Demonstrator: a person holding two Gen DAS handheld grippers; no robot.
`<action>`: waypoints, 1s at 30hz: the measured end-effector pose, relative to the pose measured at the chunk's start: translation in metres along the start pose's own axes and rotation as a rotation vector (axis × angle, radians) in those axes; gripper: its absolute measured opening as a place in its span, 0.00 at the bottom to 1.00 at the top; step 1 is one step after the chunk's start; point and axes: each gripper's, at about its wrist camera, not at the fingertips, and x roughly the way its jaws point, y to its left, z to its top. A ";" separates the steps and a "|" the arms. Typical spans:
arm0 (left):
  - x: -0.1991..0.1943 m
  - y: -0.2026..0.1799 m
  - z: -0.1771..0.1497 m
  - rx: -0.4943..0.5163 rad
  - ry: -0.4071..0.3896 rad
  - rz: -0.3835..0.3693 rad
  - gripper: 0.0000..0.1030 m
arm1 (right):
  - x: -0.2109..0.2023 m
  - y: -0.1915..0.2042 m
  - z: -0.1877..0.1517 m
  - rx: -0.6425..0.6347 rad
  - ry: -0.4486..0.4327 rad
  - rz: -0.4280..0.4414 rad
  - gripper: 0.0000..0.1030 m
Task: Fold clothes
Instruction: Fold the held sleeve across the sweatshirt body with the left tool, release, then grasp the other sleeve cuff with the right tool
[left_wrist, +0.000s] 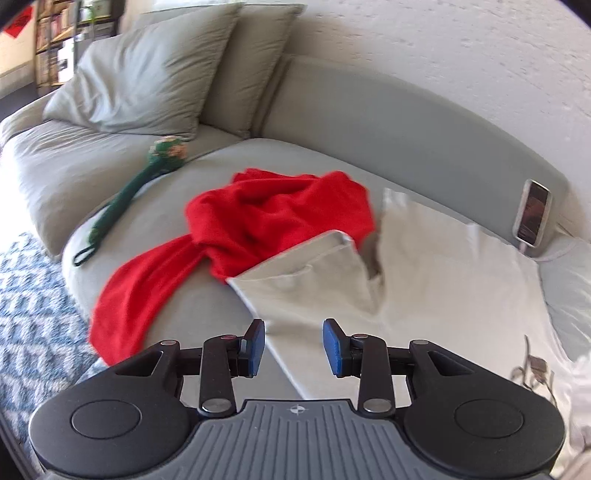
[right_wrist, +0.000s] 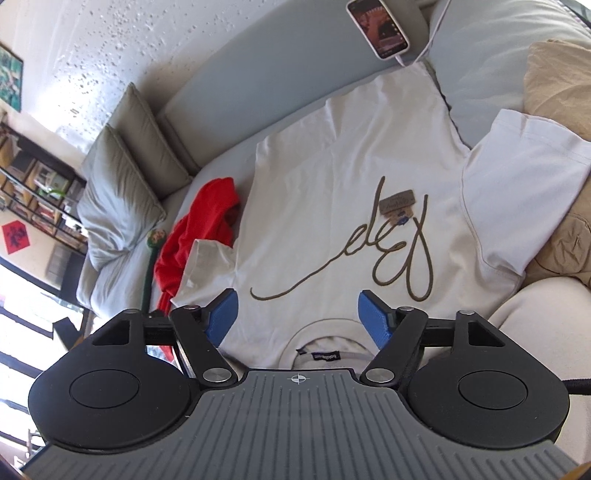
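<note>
A white cotton T-shirt (right_wrist: 332, 206) lies spread flat, front side up, on the grey fabric sofa seat (left_wrist: 207, 162). A looping brown cord-like script (right_wrist: 388, 254) runs across its chest, with a small cardboard tag (right_wrist: 397, 205) on top of it. The ribbed collar (right_wrist: 325, 328) and a dark label inside it face the right wrist camera. One short sleeve (right_wrist: 524, 155) extends flat toward a tan cushion (right_wrist: 554, 81). The opposite sleeve (left_wrist: 314, 273) is folded over the shirt body, its hem overlapping a crumpled red knit garment (left_wrist: 258, 221) that lies just beside the shirt and drapes over the seat edge.

The left claw (left_wrist: 293, 345) stands partly apart over the folded sleeve edge, blue pads clear of the cloth, nothing between them. The right claw (right_wrist: 297, 319) stands wide above the collar area, also holding nothing.

Two grey-green square pillows (left_wrist: 147, 74) lean against the backrest. A green knitted stick-shaped toy (left_wrist: 122, 203) rests on the seat near the red garment. A smartphone in a white case (left_wrist: 532, 218) leans against the backrest; its screen content cannot be made out. The lower hem of the shirt is cut off by the claw bodies. A blue-and-white patterned rug (left_wrist: 29, 317) covers the floor.
</note>
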 end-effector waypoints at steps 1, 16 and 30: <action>0.006 -0.015 -0.004 0.050 0.023 -0.043 0.34 | 0.006 -0.004 0.001 0.011 0.006 -0.019 0.79; 0.051 -0.090 -0.082 0.357 0.282 0.023 0.44 | 0.106 -0.018 -0.027 -0.310 0.197 -0.369 0.26; 0.022 -0.107 -0.075 0.315 0.215 -0.154 0.44 | 0.071 -0.001 -0.036 -0.253 0.184 -0.219 0.52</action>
